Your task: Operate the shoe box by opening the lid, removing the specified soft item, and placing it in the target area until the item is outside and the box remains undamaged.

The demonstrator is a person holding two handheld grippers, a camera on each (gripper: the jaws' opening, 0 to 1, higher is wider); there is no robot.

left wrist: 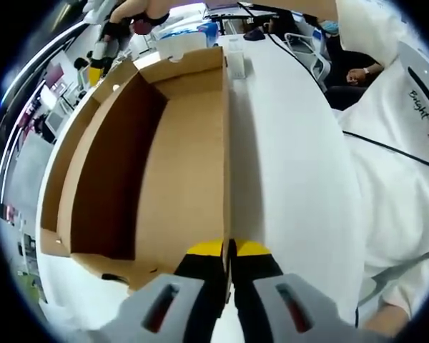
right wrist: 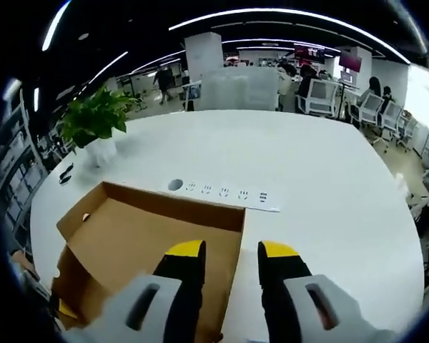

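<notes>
Left gripper (left wrist: 227,250) pinches box (left wrist: 157,171) wall; right gripper (right wrist: 232,250) open above; box looks empty. Next: release.

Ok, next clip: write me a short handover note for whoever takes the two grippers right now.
Left gripper: jaws shut on the edge of the cardboard shoe box wall.
Right gripper: open, empty, above the box edge.
The box sits open on the white table; the interior that shows is bare cardboard, no soft item visible.
Done: lid is open.
Left: locate the soft item, confirm it is out, set it in the target area.
</notes>
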